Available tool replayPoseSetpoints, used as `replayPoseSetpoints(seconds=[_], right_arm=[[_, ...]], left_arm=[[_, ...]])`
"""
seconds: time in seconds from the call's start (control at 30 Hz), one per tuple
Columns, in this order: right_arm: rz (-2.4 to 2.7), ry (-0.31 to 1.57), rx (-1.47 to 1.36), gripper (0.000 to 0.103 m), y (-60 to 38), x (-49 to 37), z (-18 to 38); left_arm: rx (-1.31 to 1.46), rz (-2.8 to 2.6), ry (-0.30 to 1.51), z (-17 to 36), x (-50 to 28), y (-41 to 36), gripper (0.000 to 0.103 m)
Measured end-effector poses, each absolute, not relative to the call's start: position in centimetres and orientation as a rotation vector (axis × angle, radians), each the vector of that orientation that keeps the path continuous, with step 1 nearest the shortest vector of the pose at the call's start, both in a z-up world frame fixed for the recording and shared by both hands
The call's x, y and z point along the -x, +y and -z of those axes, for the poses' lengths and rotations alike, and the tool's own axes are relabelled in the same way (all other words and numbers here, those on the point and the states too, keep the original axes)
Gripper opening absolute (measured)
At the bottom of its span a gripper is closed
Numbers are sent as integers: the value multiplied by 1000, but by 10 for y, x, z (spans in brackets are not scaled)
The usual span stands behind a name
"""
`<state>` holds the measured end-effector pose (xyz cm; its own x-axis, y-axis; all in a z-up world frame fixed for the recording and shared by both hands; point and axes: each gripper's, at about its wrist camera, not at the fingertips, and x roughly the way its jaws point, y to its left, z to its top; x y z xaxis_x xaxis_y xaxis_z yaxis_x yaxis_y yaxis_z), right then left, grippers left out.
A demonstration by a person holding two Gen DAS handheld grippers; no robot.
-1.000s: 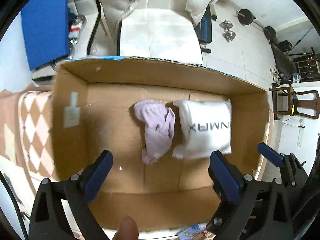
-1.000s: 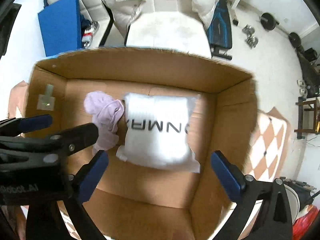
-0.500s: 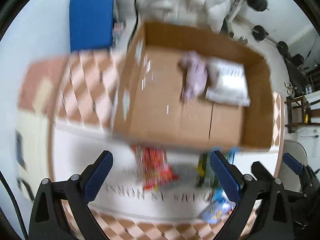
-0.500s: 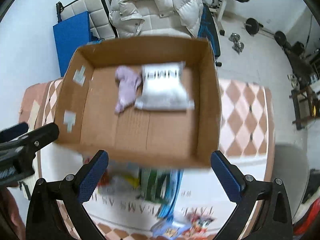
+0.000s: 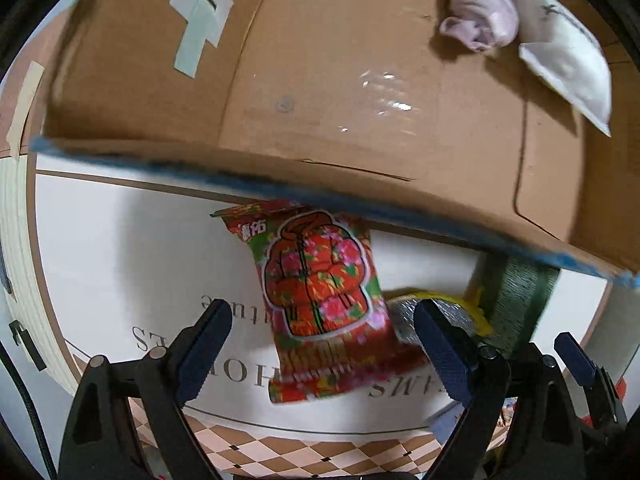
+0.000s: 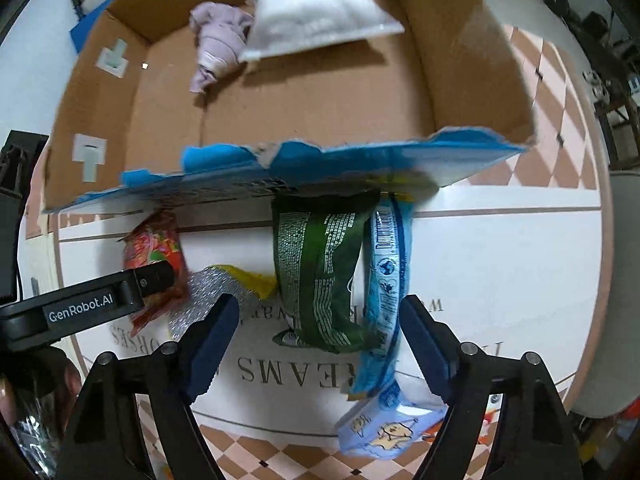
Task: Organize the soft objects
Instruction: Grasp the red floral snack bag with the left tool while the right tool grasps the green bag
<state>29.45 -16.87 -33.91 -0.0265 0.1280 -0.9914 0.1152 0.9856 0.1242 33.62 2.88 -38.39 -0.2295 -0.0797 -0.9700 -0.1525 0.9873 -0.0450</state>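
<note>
A: In front of the cardboard box (image 5: 360,92), on the white printed cloth (image 5: 120,264), lie the snack bags; the red floral packet (image 5: 320,300) sits just below the box's near wall, with the left gripper (image 5: 320,344) above it, one jaw to each side.

B: Are those jaws gripping it?

A: No; they stand wide, have just been closing a little, and the pads sit clear of the packet's sides; nothing is held.

B: And the right gripper (image 6: 316,336)?

A: Also wide and just narrowing; the green packet (image 6: 316,272) and the blue packet (image 6: 386,280) lie side by side between its jaws, their top ends under the box's torn blue edge; neither is pinched. A crumpled silver and yellow wrapper (image 6: 224,284) lies just beside the green one, between it and the red packet.

B: What's already in the box?

A: A lilac cloth (image 6: 218,46) and a white pouch (image 6: 316,8), touching each other near the far wall; the rest of the floor is bare cardboard.
</note>
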Motion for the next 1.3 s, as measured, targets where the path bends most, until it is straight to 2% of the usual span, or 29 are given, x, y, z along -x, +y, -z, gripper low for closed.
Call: replayPoseSetpoints(seconds=[0.1, 0.17, 0.23, 0.27, 0.33, 0.43, 0.6, 0.9, 1.1, 1.2, 1.3], right_arm=[[-1, 1626, -210, 84, -168, -296, 352], [-1, 1637, -215, 84, -165, -298, 356], [-2, 1652, -218, 83, -163, -298, 362], [0, 1660, -220, 77, -163, -297, 365], [-1, 1683, -224, 67, -158, -301, 372], [10, 1726, -226, 34, -156, -298, 384], [-15, 1706, -215, 21, -156, -284, 376], [-120, 1654, -325, 19, -176, -235, 329], [-165, 1567, -359, 19, -189, -232, 271], [-164, 1521, -249, 19, -189, -237, 245], [-145, 1566, -170, 19, -182, -244, 258]], left_arm=[[154, -73, 1817, 394, -334, 29, 93], [136, -80, 1822, 401, -332, 30, 85], [146, -72, 1844, 409, -328, 31, 48], [129, -79, 1849, 411, -327, 31, 46], [91, -90, 1832, 412, -322, 31, 44], [91, -90, 1820, 411, -309, 35, 43], [71, -85, 1766, 395, -279, 36, 43], [82, -6, 1640, 333, -211, 26, 43], [54, 69, 1549, 280, -220, 9, 43], [36, 88, 1502, 264, -212, 8, 43], [31, 87, 1497, 258, -222, 3, 43]])
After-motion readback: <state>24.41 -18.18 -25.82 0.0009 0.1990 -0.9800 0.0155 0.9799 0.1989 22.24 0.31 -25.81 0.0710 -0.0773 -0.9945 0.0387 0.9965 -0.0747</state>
